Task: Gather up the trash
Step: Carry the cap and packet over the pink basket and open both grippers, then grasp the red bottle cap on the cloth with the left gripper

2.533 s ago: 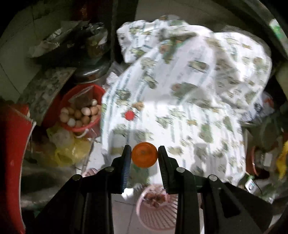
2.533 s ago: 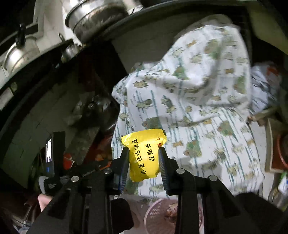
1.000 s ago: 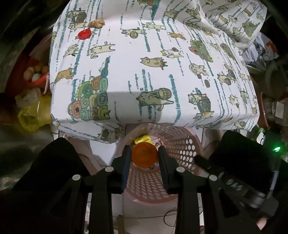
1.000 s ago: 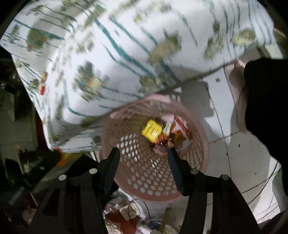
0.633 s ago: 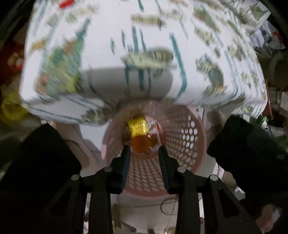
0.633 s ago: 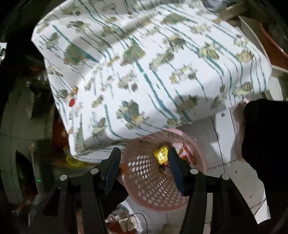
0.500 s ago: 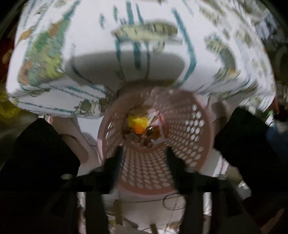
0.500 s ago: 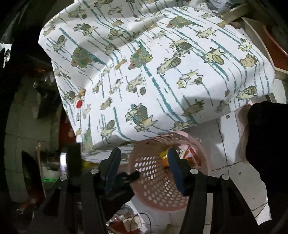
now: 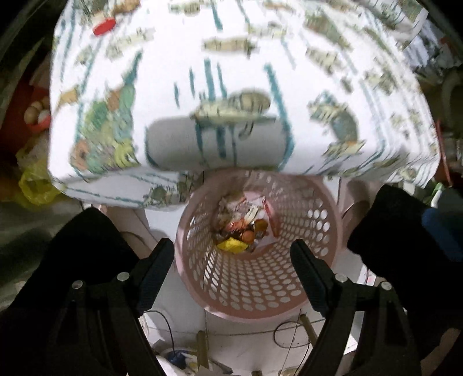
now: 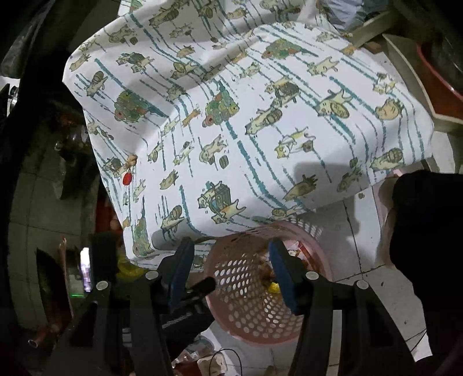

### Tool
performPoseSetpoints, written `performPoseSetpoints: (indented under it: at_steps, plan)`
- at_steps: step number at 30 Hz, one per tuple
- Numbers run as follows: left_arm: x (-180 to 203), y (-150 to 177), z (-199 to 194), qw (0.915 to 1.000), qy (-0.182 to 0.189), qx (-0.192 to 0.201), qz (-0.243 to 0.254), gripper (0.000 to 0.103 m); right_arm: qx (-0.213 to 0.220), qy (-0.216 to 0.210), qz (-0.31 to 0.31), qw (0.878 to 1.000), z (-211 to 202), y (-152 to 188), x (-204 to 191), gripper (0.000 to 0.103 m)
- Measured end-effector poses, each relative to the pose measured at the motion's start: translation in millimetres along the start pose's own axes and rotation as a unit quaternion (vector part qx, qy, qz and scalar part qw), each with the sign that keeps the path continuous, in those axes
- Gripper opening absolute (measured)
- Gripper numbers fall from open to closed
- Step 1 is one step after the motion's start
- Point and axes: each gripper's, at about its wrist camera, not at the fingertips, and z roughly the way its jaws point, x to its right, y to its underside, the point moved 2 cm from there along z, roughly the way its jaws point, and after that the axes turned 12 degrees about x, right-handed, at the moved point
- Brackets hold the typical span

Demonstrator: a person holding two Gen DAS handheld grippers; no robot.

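A pink perforated trash basket [image 9: 327, 237] stands on the floor by a cloth-covered table [image 9: 231, 72]. Inside lie an orange cap [image 9: 248, 236], a yellow packet [image 9: 233, 245] and other wrappers. My left gripper [image 9: 231, 260] is open and empty, right above the basket. My right gripper [image 10: 228, 263] is open and empty, higher up over the basket [image 10: 240, 306], where a bit of the yellow packet [image 10: 273, 287] shows. A red bottle cap [image 10: 126, 178] and a small brown scrap [image 10: 131, 159] lie on the cloth near its left edge; the cap also shows in the left wrist view [image 9: 103, 26].
A yellow plastic bag [image 9: 34, 185] and a red bowl of eggs [image 9: 37, 114] sit left of the table. The person's dark-clad legs [image 9: 405, 228] flank the basket. Cables and clutter [image 9: 202, 347] lie on the floor in front. A wooden bench [image 10: 411, 72] stands at right.
The left gripper opened and dropped the orange cap into the basket. The right gripper, open after releasing the yellow packet, has risen and pulled back from the basket.
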Motion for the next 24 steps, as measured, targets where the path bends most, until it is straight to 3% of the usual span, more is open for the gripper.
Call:
performPoseSetpoints:
  at_steps: [12,17,19,24]
  plan:
    - [-16.7,-19.7,-58.1,0.9962,0.004,0.085,-0.017,0.081,0.023,0.016,-0.039,0.999,-4.7,1.6,-16.2,0.057]
    - [-24.7,-24.1,-73.0,0.996,0.002,0.089,-0.008,0.081,0.034,0.02,-0.04,0.998,-8.2,-2.4,-19.9,0.057]
    - [-29.2,-36.1,-85.2,0.9957,-0.007,0.092,0.003,0.081,0.04,0.02,-0.038,0.998,-10.0,-3.6,-21.3,0.057]
    - [-57.0,-80.6,-114.6,0.9889,-0.042,0.142,-0.006,0.081,0.048,0.035,-0.048,0.997,-10.1,-4.1,-24.7,0.057]
